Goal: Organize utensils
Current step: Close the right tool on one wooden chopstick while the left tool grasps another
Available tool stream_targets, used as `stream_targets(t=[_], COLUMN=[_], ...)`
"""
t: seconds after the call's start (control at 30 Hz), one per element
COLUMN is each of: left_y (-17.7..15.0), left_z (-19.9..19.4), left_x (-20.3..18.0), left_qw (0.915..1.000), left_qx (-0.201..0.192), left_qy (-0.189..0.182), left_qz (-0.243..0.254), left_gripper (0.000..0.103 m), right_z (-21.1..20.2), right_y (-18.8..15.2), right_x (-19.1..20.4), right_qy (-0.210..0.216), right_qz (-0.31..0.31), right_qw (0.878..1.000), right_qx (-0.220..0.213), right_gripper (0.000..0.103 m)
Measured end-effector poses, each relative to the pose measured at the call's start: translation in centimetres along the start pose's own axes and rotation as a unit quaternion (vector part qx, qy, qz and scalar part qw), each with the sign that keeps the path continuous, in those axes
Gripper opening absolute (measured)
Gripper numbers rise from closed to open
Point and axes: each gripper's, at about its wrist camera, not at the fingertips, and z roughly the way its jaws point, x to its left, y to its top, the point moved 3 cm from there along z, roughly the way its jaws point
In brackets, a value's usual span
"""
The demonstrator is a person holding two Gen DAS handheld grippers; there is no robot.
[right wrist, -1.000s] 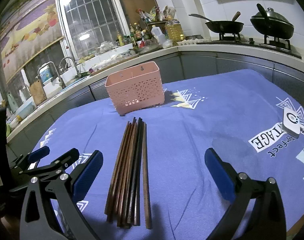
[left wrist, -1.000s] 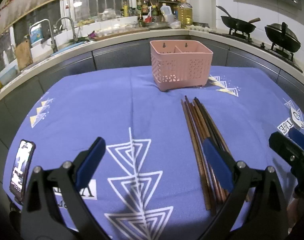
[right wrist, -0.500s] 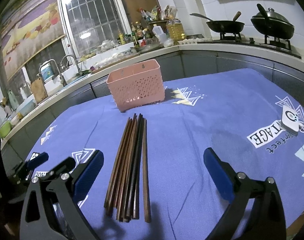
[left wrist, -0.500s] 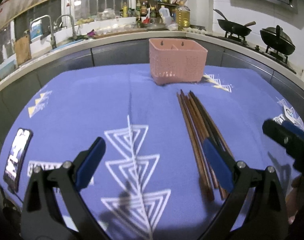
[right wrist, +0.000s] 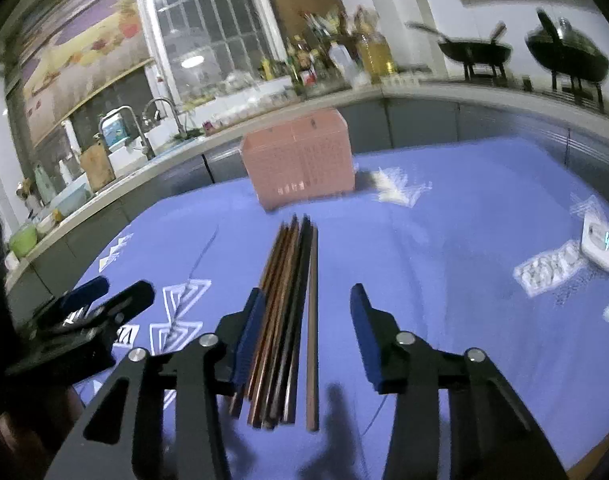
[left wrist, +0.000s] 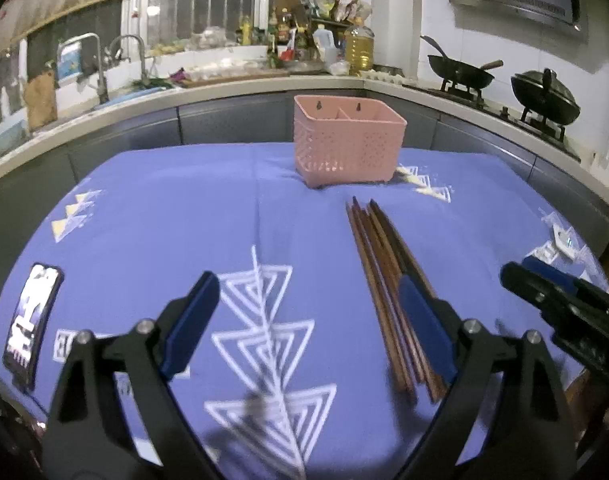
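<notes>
A bundle of several brown and dark chopsticks (left wrist: 384,264) lies lengthwise on the blue tablecloth, also seen in the right wrist view (right wrist: 292,300). A pink perforated utensil basket (left wrist: 346,146) with two compartments stands beyond them; it is blurred in the right wrist view (right wrist: 302,164). My left gripper (left wrist: 304,320) is open and empty over the cloth, left of the chopsticks. My right gripper (right wrist: 308,336) is open above the near ends of the chopsticks, its jaws straddling most of the bundle. It also shows in the left wrist view (left wrist: 560,300).
A phone (left wrist: 32,320) lies at the table's left edge. A small white device (right wrist: 598,240) lies on the cloth at the right. Kitchen counters with a sink (left wrist: 104,80) and woks (left wrist: 462,72) curve behind the table (left wrist: 164,208).
My right gripper has narrowed its opening and moved left over the chopsticks' near ends. The left gripper has lifted and shifted slightly, staying wide open.
</notes>
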Motion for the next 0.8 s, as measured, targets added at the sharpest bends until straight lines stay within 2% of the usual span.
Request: stream_targets(t=[0.13, 0.23, 0.8], left_y=[2.7, 3.9, 3.7], left_z=[-0.3, -0.2, 0.8], left_x=[0.0, -0.2, -0.2], left_qw=[0.9982, 0.9962, 0.9966], left_qx=[-0.050, -0.071, -0.066], left_qy=[0.029, 0.047, 0.050], left_qz=[0.015, 0.016, 0.007], left_gripper=[0.081, 0.081, 0.081], right_z=[-1.9, -2.3, -0.2], right_y=[3.2, 4.3, 2.5], right_x=[0.9, 1.4, 0.9], right_qy=[-0.005, -0.009, -0.002], right_qz=[-0.023, -0.033, -0.024], right_qw=[0.997, 0.994, 0.998], right_qx=[-0.073, -0.101, -0.064], right_gripper=[0.043, 0.043, 0.043])
